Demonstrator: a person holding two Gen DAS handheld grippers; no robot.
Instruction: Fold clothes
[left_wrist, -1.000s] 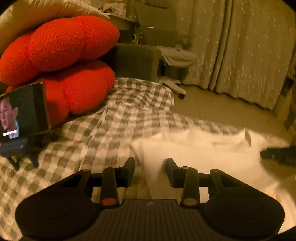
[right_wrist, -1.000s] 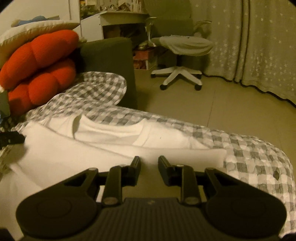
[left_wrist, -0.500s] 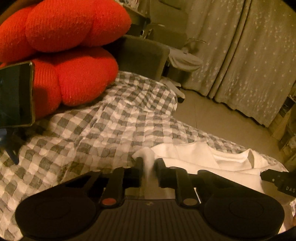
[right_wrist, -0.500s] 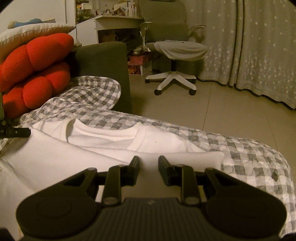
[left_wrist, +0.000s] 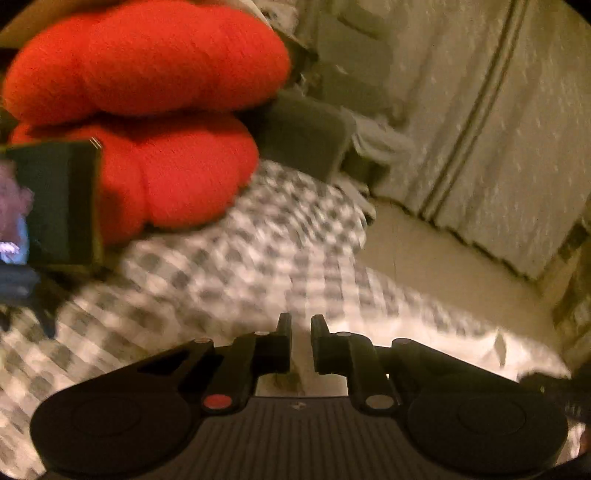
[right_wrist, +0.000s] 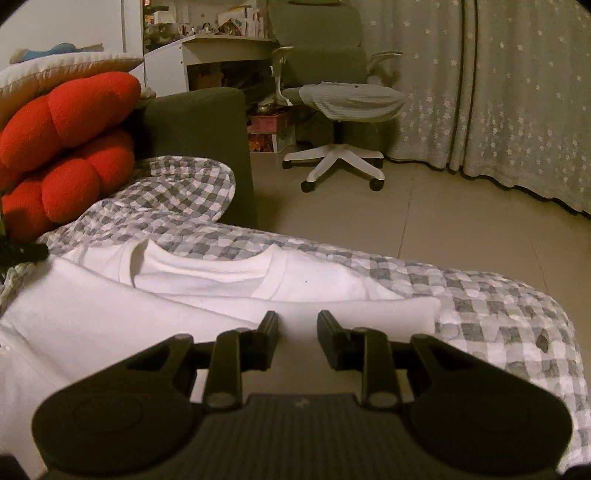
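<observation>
While the white shirt (right_wrist: 207, 291) lies on the checked cover (right_wrist: 498, 317), the left gripper (left_wrist: 300, 341) is nearly closed (blur hides whether cloth is pinched). The right gripper (right_wrist: 297, 338) hovers open over a folded sleeve; a weak left pinch could drop the fold.

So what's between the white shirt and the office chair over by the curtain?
In the right wrist view, past the white shirt comes a strip of checked blanket, then bare floor up to the office chair. Nothing else lies on that stretch.
</observation>
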